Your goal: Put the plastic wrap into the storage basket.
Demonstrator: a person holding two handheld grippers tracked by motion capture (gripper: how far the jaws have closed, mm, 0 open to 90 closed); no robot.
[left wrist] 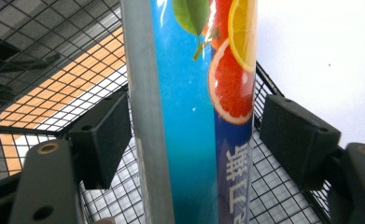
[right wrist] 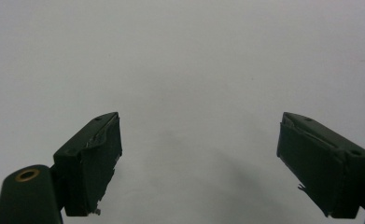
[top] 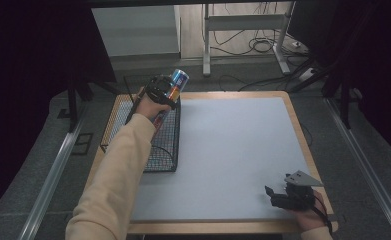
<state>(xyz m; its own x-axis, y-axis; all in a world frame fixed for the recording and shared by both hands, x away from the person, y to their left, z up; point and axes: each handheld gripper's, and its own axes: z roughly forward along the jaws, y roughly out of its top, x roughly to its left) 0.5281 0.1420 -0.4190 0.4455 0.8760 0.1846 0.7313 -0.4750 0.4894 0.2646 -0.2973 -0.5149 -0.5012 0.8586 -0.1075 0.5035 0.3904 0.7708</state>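
High view: my left gripper [top: 164, 94] holds a tall fruit-printed can [top: 175, 86] over the far end of the wire basket [top: 164, 161], at the left of the grey mat [top: 223, 150]; my right gripper [top: 289, 196] rests at the mat's near right corner.

Left gripper view: the can [left wrist: 194, 116] stands between my pads [left wrist: 103, 140], which look parted from its sides (a sliver of gap on each), so I judge the release into the basket [left wrist: 54, 70] begun, the can not yet settled.

Right gripper view: jaws wide apart, nothing between them, bare mat [right wrist: 180, 60] ahead. Withdrawing my left hand remains.
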